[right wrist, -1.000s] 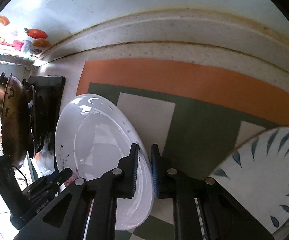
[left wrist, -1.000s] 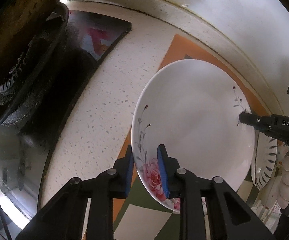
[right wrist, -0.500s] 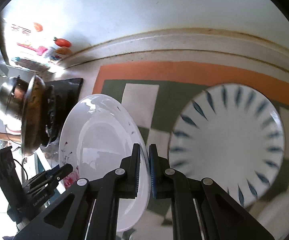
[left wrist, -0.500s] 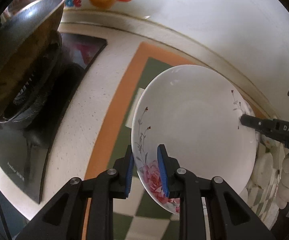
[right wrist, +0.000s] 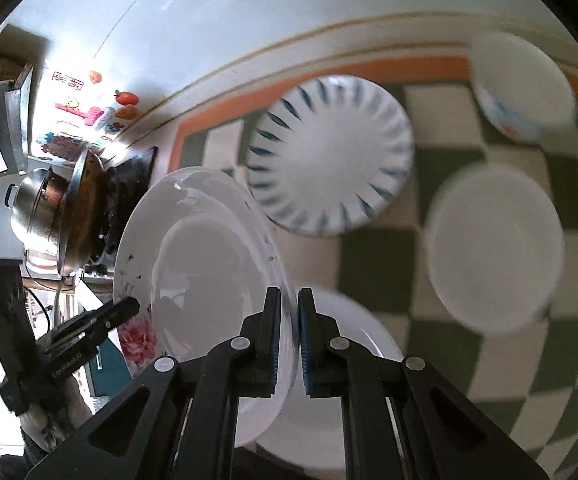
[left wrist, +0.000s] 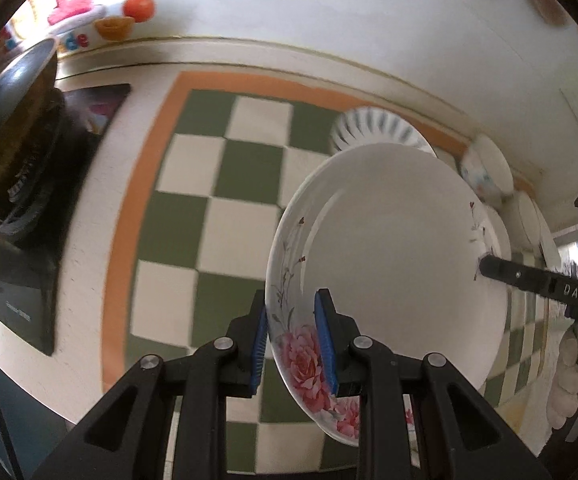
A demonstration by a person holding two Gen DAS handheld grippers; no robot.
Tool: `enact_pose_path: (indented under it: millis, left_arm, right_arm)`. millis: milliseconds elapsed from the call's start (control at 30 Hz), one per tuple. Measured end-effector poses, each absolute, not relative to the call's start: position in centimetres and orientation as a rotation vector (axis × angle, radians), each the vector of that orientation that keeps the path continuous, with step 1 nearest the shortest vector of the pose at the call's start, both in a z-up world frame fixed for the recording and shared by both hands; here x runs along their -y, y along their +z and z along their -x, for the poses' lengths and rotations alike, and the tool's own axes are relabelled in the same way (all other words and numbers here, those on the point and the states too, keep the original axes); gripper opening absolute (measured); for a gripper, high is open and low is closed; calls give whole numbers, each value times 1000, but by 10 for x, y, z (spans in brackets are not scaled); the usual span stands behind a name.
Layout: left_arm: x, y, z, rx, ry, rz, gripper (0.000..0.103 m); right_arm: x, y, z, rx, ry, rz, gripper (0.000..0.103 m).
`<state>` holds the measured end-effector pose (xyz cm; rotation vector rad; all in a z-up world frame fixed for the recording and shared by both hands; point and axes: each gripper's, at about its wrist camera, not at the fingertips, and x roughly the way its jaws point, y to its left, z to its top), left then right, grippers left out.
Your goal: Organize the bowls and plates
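Observation:
A white plate with pink roses [left wrist: 393, 248] hangs above the checked mat, held at two edges. My left gripper [left wrist: 291, 334] is shut on its rose-painted rim. My right gripper [right wrist: 289, 322] is shut on the opposite rim of the same rose plate [right wrist: 205, 256]; its finger shows as a black bar at the rose plate's right edge in the left wrist view. Below lie a blue-striped plate [right wrist: 329, 156], a plain white bowl [right wrist: 493, 248], a small patterned bowl [right wrist: 525, 96] and another white dish [right wrist: 341, 360] under my right fingers.
The green and white checked mat [left wrist: 209, 184] with an orange border covers the speckled counter. A black stove with a dark wok [left wrist: 13, 128] stands at the left. A white wall with stickers [left wrist: 129, 12] backs the counter. More white dishes crowd the right edge [left wrist: 529, 216].
Both grippers have lifted the rose plate and carried it to the right over the mat. The blue-striped plate and the bowls have come into view beneath; the stove has drawn away to the left.

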<state>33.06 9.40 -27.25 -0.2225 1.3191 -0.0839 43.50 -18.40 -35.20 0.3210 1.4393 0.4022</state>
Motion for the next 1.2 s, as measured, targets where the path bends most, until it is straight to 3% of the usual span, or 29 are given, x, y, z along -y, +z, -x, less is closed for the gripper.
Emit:
enact_pose_path:
  millis: [433, 1200]
  left_arm:
    - [-49, -326, -299, -1475, -136, 133, 20]
    - [-25, -353, -299, -1541, -64, -5, 20]
  right_arm:
    - [239, -405, -355, -1528, 331, -363, 11]
    - [230, -433, -360, -1585, 339, -280, 10]
